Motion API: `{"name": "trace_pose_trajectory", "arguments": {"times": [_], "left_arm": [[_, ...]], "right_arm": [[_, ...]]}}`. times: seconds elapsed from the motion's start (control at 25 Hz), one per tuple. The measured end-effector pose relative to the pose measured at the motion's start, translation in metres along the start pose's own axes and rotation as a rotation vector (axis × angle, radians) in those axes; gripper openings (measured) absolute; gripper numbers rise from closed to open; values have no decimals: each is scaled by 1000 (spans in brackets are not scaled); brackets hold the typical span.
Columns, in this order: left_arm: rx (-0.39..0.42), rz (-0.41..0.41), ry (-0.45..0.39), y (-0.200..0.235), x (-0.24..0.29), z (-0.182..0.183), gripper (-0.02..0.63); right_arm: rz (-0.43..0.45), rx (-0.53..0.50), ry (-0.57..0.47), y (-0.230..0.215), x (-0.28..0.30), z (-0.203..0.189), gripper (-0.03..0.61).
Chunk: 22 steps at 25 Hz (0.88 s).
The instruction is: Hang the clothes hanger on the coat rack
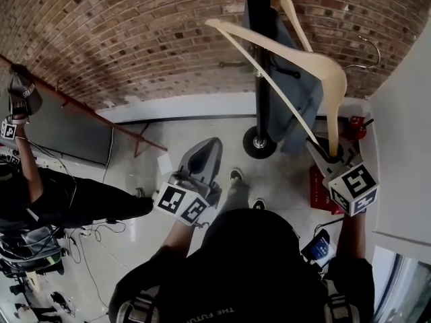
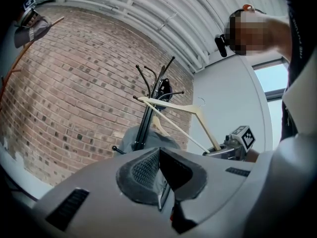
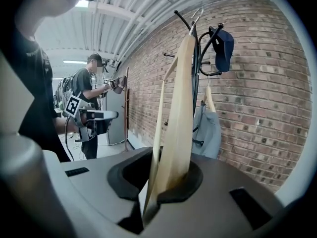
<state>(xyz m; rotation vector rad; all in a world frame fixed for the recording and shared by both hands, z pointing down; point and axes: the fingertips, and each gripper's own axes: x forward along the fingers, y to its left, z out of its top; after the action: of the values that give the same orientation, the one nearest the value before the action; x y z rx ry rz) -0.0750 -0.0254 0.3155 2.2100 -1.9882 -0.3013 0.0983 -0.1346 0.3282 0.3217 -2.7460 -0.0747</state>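
Observation:
A pale wooden clothes hanger (image 1: 322, 79) with a metal hook (image 1: 368, 54) stands up from my right gripper (image 1: 328, 157), which is shut on the end of one arm. In the right gripper view the hanger (image 3: 179, 123) rises from between the jaws toward the black coat rack (image 3: 196, 78). The rack's pole (image 1: 258, 59) stands just left of the hanger against the brick wall. My left gripper (image 1: 202, 159) is lower and further left, shut and empty; in its own view the left gripper (image 2: 159, 155) points at the rack (image 2: 148, 117) and the hanger (image 2: 174, 108).
The rack holds a second wooden hanger with a grey garment (image 1: 300, 96) and a navy cap (image 3: 224, 46). Its round base (image 1: 259, 144) rests on the floor by my feet. Another person (image 3: 88, 103) stands to the left, near cables (image 1: 87, 237). A white wall (image 1: 404, 153) is close on the right.

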Motion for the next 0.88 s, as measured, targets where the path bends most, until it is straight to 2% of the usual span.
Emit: {"name": "trace_pose_trajectory", "arguments": {"times": [0.88], "left_arm": [[-26, -122, -49, 85, 111, 33, 20]], "right_arm": [[-29, -108, 110, -75, 91, 52, 38]]}}
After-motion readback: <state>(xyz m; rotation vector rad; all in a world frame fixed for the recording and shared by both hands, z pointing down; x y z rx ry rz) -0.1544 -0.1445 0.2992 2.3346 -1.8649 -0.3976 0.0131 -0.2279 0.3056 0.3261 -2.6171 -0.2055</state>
